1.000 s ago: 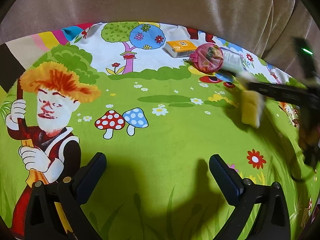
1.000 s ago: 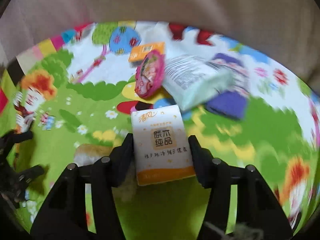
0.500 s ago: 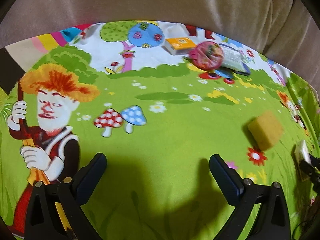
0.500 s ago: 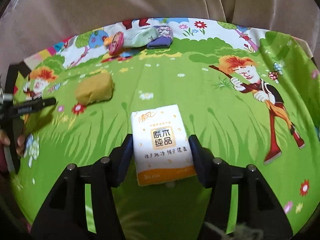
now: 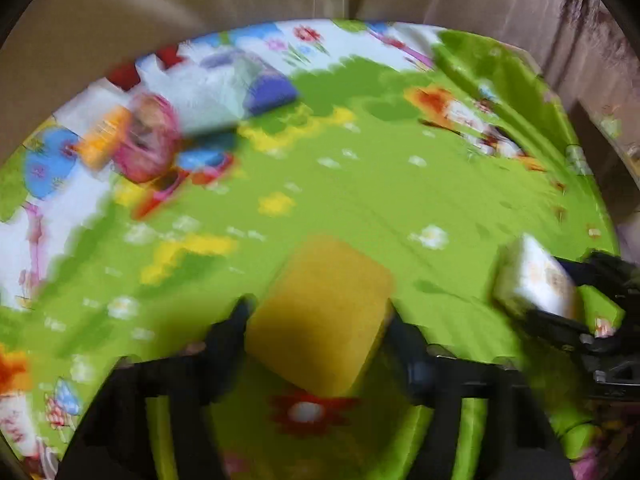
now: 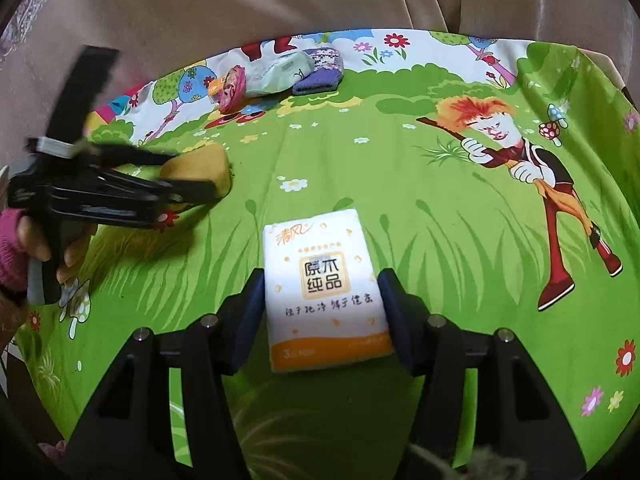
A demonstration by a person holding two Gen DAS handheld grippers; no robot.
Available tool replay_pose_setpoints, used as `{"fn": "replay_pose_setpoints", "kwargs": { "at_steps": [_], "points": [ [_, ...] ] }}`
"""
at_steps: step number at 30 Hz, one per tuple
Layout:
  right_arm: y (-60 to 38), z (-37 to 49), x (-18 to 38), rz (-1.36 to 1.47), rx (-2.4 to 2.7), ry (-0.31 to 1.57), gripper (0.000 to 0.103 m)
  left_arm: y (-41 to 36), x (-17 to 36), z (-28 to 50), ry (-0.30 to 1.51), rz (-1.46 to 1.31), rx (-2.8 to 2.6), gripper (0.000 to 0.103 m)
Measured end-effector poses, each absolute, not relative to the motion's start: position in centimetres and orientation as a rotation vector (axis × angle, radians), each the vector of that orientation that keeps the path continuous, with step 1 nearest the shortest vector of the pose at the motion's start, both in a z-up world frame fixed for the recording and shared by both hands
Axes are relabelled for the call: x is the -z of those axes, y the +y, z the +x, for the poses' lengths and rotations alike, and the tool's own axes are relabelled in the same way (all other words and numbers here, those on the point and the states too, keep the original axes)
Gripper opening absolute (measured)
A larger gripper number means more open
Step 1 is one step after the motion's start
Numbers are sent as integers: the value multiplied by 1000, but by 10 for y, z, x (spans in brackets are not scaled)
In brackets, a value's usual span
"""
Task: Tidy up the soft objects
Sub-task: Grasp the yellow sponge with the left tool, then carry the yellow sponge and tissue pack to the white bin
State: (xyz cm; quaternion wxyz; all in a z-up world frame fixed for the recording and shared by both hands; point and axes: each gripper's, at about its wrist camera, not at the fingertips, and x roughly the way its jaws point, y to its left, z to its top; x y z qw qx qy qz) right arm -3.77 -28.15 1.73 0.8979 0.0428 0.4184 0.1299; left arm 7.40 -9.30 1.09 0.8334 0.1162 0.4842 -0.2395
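Note:
A yellow sponge point(image 5: 320, 308) lies on the green cartoon cloth point(image 6: 420, 208). My left gripper point(image 5: 318, 316) straddles it with its jaws closing, and both fingers look pressed against the sponge's sides, though this view is blurred. In the right wrist view the same left gripper point(image 6: 192, 174) reaches in from the left around the sponge point(image 6: 200, 166). My right gripper point(image 6: 321, 280) is shut on a white and orange tissue pack point(image 6: 324, 284), low over the cloth. That pack point(image 5: 528, 276) also shows at the right of the left wrist view.
At the cloth's far edge sit a pink round pouch point(image 6: 232, 88), a small orange box point(image 6: 214, 86), a pale green tissue pack point(image 6: 280, 74) and a purple knitted piece point(image 6: 320, 72). Beige sofa cushions point(image 6: 280, 0) rise behind. A hand with a pink sleeve point(image 6: 10, 252) holds the left gripper.
The left gripper swept right to the sponge and its jaws narrowed around it. The right gripper carried the tissue pack away from the far pile, then held still.

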Motion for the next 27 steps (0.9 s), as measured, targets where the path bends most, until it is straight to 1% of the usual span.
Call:
{"fn": "replay_pose_setpoints", "kwargs": {
  "at_steps": [3,10,12,19,27],
  "points": [
    [-285,-37,-17,110,-278,865,61,-93,-23,53,959,258,500,49],
    [-285,-37,-17,119,-282,865,61,-60,-37,-17,824,175,302,49],
    [-284,-37,-17,109,-278,865,61,-51,-36,-24,797,148,254,49],
    [-284,-37,-17,101,-271,865,60,-4,-39,-36,753,-64,141,49],
    [-282,-37,-17,82,-258,867,60,24,-43,-52,747,-135,70,49]
  ]
}}
